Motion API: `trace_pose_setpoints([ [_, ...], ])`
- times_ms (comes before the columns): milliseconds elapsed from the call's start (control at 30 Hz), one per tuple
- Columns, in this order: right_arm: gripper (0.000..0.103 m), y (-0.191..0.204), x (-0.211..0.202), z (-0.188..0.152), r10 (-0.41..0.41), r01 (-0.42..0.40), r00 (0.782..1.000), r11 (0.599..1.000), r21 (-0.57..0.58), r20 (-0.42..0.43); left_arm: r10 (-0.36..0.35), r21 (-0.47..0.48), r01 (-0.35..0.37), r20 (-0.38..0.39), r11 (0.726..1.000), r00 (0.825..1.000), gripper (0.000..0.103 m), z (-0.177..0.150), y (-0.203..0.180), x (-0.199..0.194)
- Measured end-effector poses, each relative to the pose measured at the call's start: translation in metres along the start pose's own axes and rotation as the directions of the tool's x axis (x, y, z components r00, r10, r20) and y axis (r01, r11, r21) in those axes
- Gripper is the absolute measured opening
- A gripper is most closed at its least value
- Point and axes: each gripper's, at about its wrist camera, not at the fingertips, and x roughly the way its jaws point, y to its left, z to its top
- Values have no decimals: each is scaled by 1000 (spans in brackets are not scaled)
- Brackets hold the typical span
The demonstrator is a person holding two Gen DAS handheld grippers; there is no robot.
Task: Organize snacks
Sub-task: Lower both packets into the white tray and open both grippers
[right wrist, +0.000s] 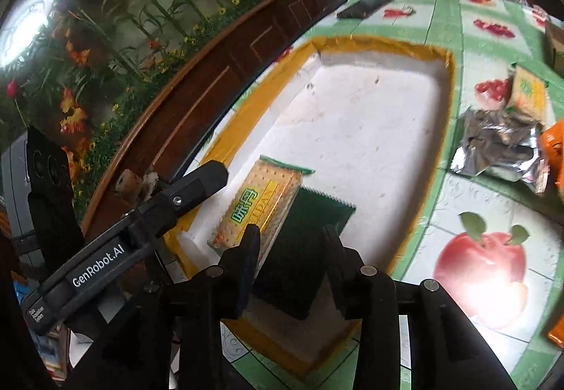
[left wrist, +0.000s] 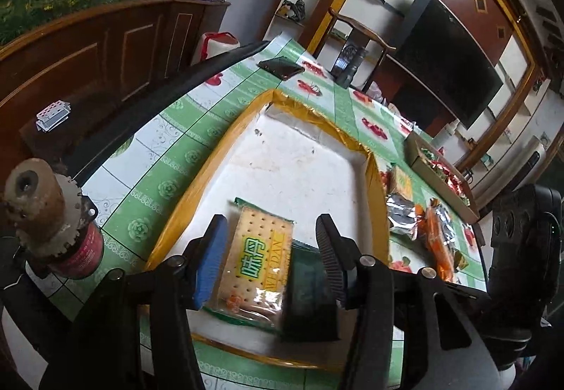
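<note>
A white foam tray with a yellow-taped rim [left wrist: 246, 115] [right wrist: 387, 44] lies on the table. A cracker packet [left wrist: 255, 259] [right wrist: 261, 203] lies flat in its near corner. A dark green packet [left wrist: 306, 287] [right wrist: 303, 249] lies beside it, partly over its edge. My left gripper [left wrist: 269, 249] is open, its fingers straddling the cracker packet just above it. My right gripper [right wrist: 290, 256] is around the dark green packet; its jaws stand apart and I cannot tell if they grip it. The left gripper also shows in the right wrist view [right wrist: 197, 189].
Loose snacks lie right of the tray: silver packets [left wrist: 402, 213] [right wrist: 500, 146], orange packets [left wrist: 437, 238], another cracker packet [right wrist: 528, 93]. A cardboard box of sweets [left wrist: 440, 171] stands further right. A phone [left wrist: 280, 67] [right wrist: 363, 7] lies beyond the tray. A red-labelled jar [left wrist: 81, 249] stands at the left.
</note>
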Motion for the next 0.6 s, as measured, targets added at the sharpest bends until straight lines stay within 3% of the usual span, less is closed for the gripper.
trace_pose_setpoints([
  [300,44,-43,-54,-16,-30,22,995,997,77,99,-63,41,63,-16,997,998,62,-4,-27,-13],
  [600,47,-150,-126,-54,-183,117,964,944,308,195,-115,128,123,-70,984,991,63,-20,-72,-11],
])
